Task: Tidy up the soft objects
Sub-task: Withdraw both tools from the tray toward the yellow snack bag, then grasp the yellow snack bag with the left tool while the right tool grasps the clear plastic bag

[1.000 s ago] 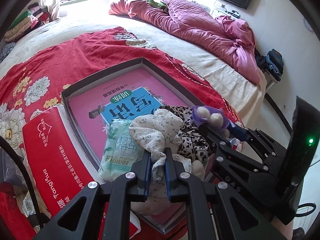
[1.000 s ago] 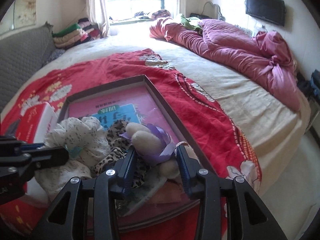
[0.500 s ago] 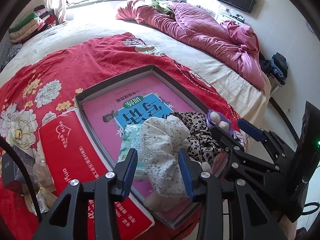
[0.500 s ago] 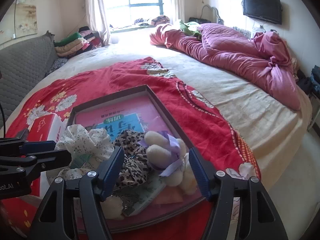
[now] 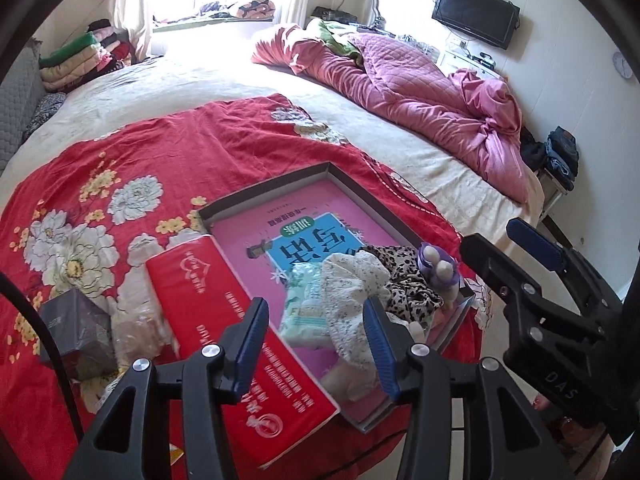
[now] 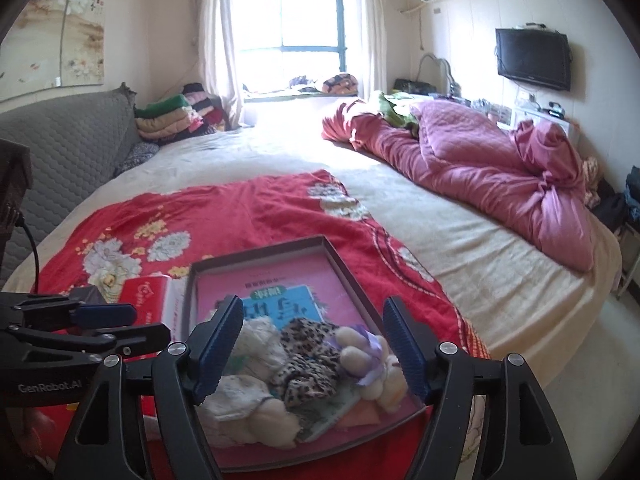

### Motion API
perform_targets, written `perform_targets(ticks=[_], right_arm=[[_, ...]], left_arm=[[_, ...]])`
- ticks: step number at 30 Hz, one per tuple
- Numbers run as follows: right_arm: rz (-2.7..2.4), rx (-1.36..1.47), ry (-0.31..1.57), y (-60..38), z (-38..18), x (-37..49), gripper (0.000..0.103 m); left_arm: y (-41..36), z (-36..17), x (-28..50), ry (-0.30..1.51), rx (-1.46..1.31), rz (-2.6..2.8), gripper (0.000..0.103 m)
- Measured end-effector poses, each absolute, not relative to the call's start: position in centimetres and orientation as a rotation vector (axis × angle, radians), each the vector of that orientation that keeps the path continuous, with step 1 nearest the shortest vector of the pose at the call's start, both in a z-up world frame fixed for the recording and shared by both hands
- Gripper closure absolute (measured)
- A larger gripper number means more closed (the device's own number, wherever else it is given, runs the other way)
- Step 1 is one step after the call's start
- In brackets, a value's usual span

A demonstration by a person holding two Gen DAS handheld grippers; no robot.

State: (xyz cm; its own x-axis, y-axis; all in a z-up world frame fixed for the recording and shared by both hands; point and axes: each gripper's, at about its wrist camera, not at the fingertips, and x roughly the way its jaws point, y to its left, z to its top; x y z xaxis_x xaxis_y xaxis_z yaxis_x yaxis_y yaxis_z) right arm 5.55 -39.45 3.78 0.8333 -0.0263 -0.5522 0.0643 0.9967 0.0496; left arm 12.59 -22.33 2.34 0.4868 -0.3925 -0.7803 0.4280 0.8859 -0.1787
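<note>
Both grippers have let go; left gripper (image 5: 316, 340) partly hides floral cloth (image 5: 352, 300).

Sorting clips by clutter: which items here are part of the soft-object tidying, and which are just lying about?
Job: tray, floral cloth, leopard cloth, plush toy, tissue pack.

Lying about: red box, dark box, pink quilt, folded blankets, TV.
</note>
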Motion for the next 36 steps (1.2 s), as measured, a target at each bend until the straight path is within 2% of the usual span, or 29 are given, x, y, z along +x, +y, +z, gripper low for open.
perform_targets(ticks=[13,22,36], right_arm=[[0.096,0.008,0.554,-31.2,6.7,5.4,0.029],[0.187,-0.053,0.579,-25.4,6.4,5.4,0.029],[0.235,-0.103,0.660,-21.9,4.5,6.7,0.029]], left_arm=[[-13.9,2.2,10.8,0.951,-0.024,-0.383,0.054],[-8.9,0.4,10.0,1.002,-0.069,-0.310,0.054],[-5.3,-7.5,10.2,1.210,-0.192,-0.274,0.054]])
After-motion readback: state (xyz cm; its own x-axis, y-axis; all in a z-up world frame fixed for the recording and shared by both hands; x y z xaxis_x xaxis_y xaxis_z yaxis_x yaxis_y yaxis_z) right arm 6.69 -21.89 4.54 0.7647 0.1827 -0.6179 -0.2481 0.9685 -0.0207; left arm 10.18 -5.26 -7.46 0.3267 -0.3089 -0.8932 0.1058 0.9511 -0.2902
